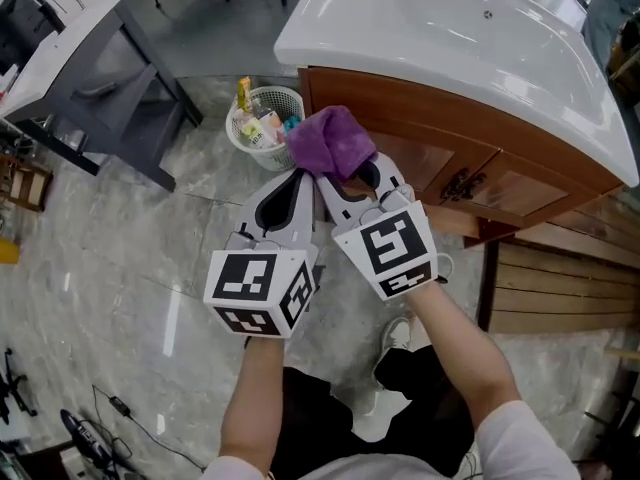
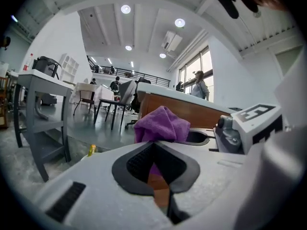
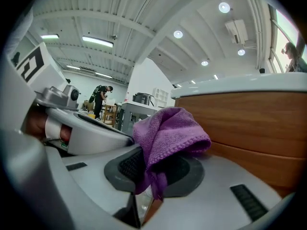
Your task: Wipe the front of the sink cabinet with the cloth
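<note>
A small white wastebasket [image 1: 265,128] stood on the pale marbled floor [image 1: 130,268], holding packets and a yellow bottle [image 1: 244,93] at its far-left rim. To its left stood a grey table [image 1: 90,78] with a white top and angled legs. Wooden slats [image 1: 560,288] lay along the right side. A thin black cable [image 1: 130,413] trailed over the floor near left. Far off, round ceiling lights [image 2: 125,9] glowed, and a person [image 3: 100,99] stood beside distant furniture.

The purple cloth [image 1: 332,140] is covering the right gripper [image 1: 347,176] at its tips. The sink cabinet [image 1: 420,118] is running off the head view at three o'clock. At the cloth's ten o'clock, the basket [image 1: 286,94] is showing contents too small to name.
</note>
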Available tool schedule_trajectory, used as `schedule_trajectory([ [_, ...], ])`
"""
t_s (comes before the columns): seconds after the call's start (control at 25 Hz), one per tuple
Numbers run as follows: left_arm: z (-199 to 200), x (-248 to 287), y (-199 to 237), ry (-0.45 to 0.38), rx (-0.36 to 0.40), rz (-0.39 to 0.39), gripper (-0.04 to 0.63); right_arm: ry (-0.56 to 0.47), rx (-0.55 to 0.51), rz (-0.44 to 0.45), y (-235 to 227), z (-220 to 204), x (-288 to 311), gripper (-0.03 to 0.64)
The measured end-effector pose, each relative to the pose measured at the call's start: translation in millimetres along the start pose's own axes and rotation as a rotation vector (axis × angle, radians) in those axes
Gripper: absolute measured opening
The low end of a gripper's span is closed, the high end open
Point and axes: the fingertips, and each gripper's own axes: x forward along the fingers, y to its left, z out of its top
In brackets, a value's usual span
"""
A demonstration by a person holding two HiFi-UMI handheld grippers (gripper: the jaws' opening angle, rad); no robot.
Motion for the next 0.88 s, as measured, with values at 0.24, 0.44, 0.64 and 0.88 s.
schedule_trajectory([
  [0.24,-20.2,8.4,13.9,-0.072,0.027,-0.012,0.005,-0.060,-0.048,0.008,2.3,-24.0,18.5,0.074],
  [0.44,-29.0,11.2,20.7,-0.101,0.062,-0.015,0.005,-0.108,-0.053,-0.016,-0.9,-30.0,22.2,0.074],
  [0.64,-30.6,14.3,12.8,-0.107,0.081,-0.039,0.005,-0.113,-0.069,-0.054,-10.3,-35.2,10.4,0.074],
  [0.88,-34.4,24.3,-13.5,-0.087,0.107,-0.102,0.005,-0.110,-0.061,-0.138,-37.0,-40.3,-17.5,0.074],
])
